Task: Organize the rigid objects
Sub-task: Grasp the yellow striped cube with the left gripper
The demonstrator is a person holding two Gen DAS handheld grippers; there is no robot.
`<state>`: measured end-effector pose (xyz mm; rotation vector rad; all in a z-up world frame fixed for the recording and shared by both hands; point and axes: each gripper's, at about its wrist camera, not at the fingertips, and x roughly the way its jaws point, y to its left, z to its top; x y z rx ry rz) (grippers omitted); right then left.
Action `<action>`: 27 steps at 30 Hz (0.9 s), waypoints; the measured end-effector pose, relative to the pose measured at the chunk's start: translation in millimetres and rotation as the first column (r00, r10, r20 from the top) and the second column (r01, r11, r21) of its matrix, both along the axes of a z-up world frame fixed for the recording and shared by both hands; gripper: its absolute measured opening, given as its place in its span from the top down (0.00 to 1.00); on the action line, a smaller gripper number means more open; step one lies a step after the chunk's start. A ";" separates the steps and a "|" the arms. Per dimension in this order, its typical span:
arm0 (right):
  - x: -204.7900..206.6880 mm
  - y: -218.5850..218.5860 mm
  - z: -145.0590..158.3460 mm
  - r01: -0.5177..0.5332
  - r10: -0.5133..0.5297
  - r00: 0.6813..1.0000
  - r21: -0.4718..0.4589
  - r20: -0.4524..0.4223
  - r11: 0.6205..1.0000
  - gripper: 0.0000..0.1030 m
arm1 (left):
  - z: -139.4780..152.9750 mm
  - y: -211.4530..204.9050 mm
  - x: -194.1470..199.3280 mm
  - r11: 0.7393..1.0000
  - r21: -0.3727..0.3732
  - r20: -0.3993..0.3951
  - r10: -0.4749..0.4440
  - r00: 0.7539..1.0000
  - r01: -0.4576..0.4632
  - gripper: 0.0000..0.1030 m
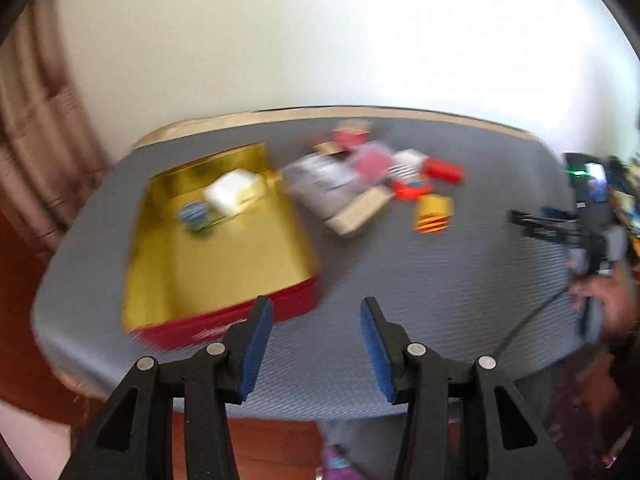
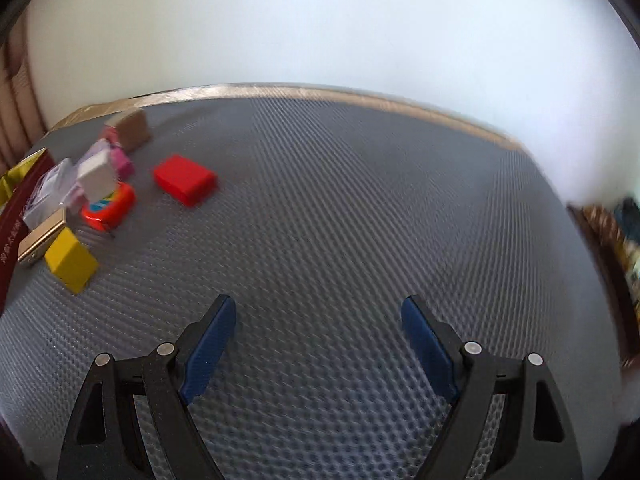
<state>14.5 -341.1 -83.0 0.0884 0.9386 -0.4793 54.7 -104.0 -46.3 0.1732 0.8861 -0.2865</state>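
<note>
A red box with a gold lining [image 1: 224, 256] lies on the grey mat; a white box [image 1: 232, 194] and a small blue striped item [image 1: 192, 214] sit in it. To its right is a pile of small boxes [image 1: 376, 172], with a yellow striped box [image 1: 434, 212] and a red box [image 1: 444, 170]. My left gripper [image 1: 316, 316] is open and empty, above the mat near the box's front corner. My right gripper [image 2: 318, 316] is open and empty over bare mat; the pile lies far left, with the red box [image 2: 185, 179] and yellow box [image 2: 71, 259].
The grey textured mat [image 2: 340, 208] covers a table with a tan edge [image 1: 360, 113] against a white wall. The right gripper and the hand holding it show at the right of the left wrist view [image 1: 592, 220]. Wooden floor lies below the table's front edge.
</note>
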 end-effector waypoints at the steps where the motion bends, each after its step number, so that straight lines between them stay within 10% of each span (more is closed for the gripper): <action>1: -2.1 -3.8 2.1 0.008 -0.008 1.000 0.015 0.021 1.000 0.19 | 3.5 -11.8 7.9 0.999 -0.024 -0.013 -0.041 0.999 0.040 0.55; 7: -3.9 -17.1 3.4 0.009 -0.014 0.998 0.088 0.059 0.996 0.17 | -2.1 -82.0 54.2 0.988 -0.006 -0.064 -0.157 0.985 0.157 0.55; 13: -8.4 -28.5 8.5 0.005 -0.025 0.993 0.173 0.116 0.985 0.17 | -30.2 -115.9 108.7 0.991 -0.106 -0.244 -0.100 0.965 0.076 0.55; 27: -41.8 -33.2 14.9 -0.041 -0.001 0.986 0.249 0.164 0.968 0.16 | -78.1 -161.0 141.6 0.992 0.016 -0.294 -0.119 0.948 0.129 0.55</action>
